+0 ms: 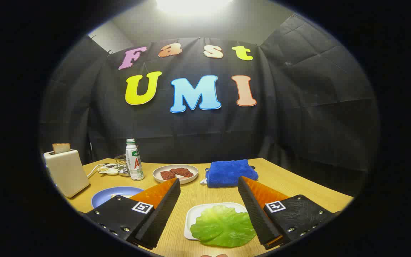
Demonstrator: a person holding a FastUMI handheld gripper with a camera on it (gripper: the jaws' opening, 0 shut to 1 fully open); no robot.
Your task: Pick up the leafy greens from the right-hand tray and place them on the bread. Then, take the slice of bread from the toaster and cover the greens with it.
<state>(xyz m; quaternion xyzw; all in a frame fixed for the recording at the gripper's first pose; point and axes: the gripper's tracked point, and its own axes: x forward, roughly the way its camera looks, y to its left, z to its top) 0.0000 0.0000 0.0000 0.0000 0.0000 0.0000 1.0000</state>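
Toaster point(66, 173), cream, boxy, at 9 o'clock on wood table point(205, 194); bread point(61, 147) slice stands in slot. Cord and small dish beside it. Blue round plate point(114, 195) partly behind left finger. White bottle point(134, 160), green cap, at 11 o'clock. Pale plate point(175, 173) with dark red meat chunks at 12. Gripper point(209, 184) wide apart, holding nothing; ribbed black pads, orange backs. Greens point(223, 225), glossy ruffled leaf, on white rounded tray point(192, 218) between fingers, nearer right one. Blue towel point(229, 172), fuzzy, folded, at 1 o'clock.

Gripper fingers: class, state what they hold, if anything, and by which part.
Nothing is held. The gripper is open, its fingers spread apart above the leafy greens on the white tray.
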